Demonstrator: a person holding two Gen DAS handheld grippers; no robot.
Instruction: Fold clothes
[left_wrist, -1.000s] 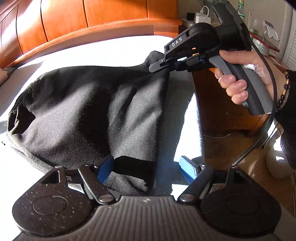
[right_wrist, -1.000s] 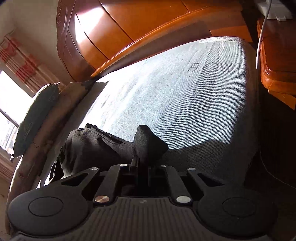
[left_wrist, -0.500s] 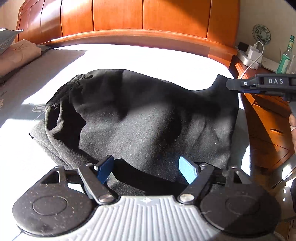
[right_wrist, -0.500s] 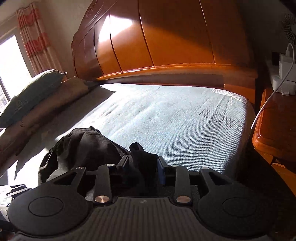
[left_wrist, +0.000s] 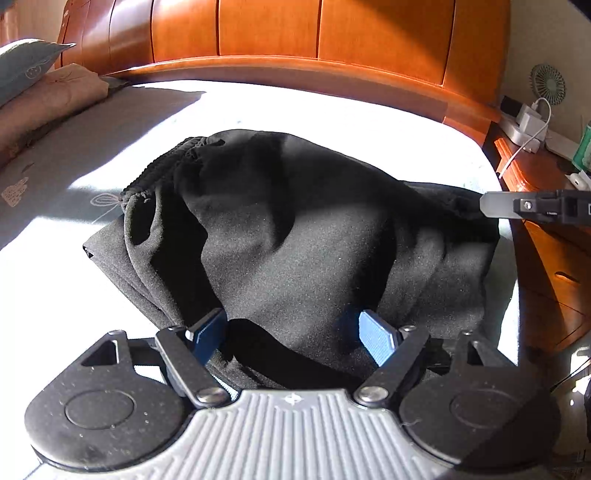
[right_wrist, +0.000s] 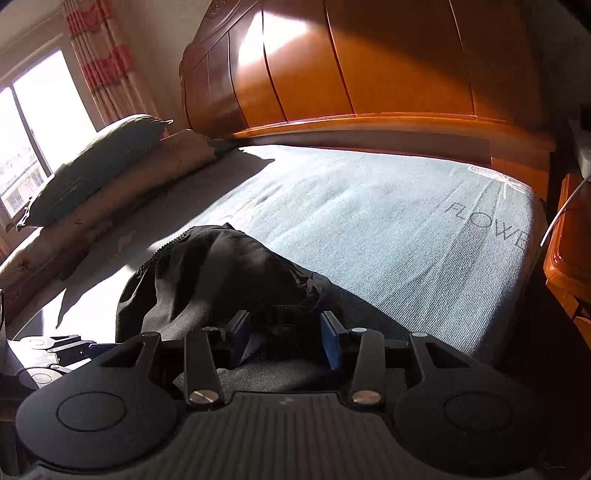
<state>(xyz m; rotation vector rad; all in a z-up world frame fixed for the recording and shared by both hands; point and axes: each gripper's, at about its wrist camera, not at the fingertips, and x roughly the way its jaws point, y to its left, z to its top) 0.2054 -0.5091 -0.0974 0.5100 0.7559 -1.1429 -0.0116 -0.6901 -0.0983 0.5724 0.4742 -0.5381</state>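
Black garment (left_wrist: 295, 229) lies bunched on mattress (left_wrist: 280, 107), centre of left wrist frame, waistband toward upper left.

Left gripper (left_wrist: 293, 332): jaws wide, cloth between pads, no pinch.

Right gripper (right_wrist: 284, 338): jaws have just been opening, now part-open; fabric between pads, not pressed.

Risks:
- Released corner likely slumps; fold loosens.
- Loose cloth may snag on pad during withdrawal, dragging layers askew.

View differences:
- Left wrist: right gripper tip at garment's right edge; nightstand (left_wrist: 546, 236).
- Right wrist: window (right_wrist: 33, 133), pillows (right_wrist: 96, 162), upper left.

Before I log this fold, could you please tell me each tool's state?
Left tool: open, holding nothing.
Right tool: open, just been opening, garment lies loose between.
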